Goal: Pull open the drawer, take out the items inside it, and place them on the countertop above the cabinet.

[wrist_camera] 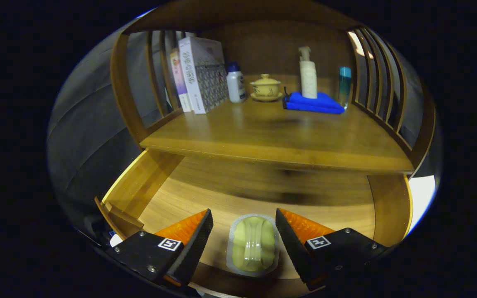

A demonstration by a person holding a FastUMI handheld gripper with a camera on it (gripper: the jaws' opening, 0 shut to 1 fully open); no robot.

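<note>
Gripper [244, 236] over the open drawer [147, 182], its 2 fingers spread to either side of a pale green packaged item [253, 245].

The item lies on the drawer floor with a gap at each finger (neither touches it). Beyond, the countertop [271, 136] holds boxes [201, 74], 1 white bottle [235, 82], a lidded cup [266, 87], a blue cloth [313, 103] under a pump bottle [308, 74].

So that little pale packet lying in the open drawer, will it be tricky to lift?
Probably light: the packet is small between the open gripper fingers. Its clear, glossy wrapper may be slippery. The ribbed, rounded piece inside looks firm, so it likely won't flop; it lies flat, unlikely to roll.
</note>
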